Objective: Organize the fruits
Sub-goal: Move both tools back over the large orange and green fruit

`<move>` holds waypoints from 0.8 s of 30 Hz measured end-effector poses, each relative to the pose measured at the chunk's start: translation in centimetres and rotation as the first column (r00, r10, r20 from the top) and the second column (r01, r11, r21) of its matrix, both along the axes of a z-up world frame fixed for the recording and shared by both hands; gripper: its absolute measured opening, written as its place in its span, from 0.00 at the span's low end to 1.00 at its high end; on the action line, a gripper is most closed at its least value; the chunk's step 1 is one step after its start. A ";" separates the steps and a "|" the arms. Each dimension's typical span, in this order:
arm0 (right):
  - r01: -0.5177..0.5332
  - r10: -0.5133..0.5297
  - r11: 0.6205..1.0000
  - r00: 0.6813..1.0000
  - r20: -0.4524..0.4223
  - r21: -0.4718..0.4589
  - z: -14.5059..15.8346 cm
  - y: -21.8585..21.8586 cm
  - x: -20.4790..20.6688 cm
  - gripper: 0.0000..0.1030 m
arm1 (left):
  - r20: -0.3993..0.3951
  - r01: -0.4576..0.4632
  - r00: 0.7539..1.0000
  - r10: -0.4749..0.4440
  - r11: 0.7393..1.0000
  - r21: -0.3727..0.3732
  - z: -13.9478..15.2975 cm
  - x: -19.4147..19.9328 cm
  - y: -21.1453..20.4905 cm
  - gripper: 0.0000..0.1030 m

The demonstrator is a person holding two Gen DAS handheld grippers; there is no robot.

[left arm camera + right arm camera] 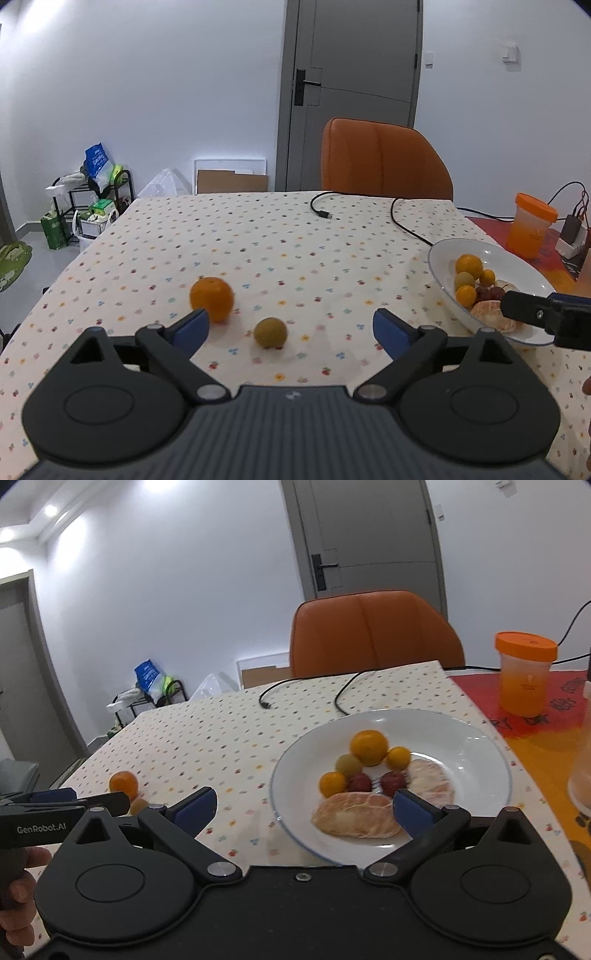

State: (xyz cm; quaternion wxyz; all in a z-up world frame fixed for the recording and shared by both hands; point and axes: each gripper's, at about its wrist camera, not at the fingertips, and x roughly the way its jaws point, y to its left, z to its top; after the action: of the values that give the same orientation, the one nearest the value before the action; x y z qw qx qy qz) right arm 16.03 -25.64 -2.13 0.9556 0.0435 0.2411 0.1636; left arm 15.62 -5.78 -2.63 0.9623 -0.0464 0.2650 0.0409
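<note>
Both the left gripper [291, 328] and right gripper [304, 806] are hanging wide open and empty, an orange [212, 298] and green fruit [270, 332] sitting mid-frame, the plate [461, 734] lying right of centre.

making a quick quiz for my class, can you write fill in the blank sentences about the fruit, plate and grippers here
1. Both the left gripper and right gripper have their fingers ____.
2. The orange and the small greenish fruit lie on the ____, outside the plate.
3. Two peeled citrus segments lie on the ____.
4. The cup has an ____ lid.

Missing words: open; tablecloth; plate; orange
</note>
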 end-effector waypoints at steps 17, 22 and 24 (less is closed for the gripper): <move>-0.140 0.140 0.990 0.990 -0.005 -0.028 0.0 6.5 0.4 0.98 | -0.016 -0.068 0.998 0.067 0.996 -0.057 -1.0 -1.1 5.8 0.95; -0.188 0.188 0.982 0.982 -0.028 -0.013 -0.4 8.4 0.9 0.91 | -0.020 -0.096 0.995 0.095 0.994 -0.053 -1.1 -1.3 7.3 0.95; -0.208 0.208 0.978 0.978 -0.035 -0.012 -0.6 9.2 1.2 0.88 | -0.024 -0.114 0.993 0.113 0.992 -0.054 -1.2 -1.4 7.9 0.94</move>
State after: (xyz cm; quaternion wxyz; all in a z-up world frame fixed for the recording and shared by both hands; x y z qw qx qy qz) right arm 17.19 -16.42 -2.72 0.9294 0.0135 0.2617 0.2600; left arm 14.18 2.09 -3.84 0.9539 -0.0876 0.2731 0.0885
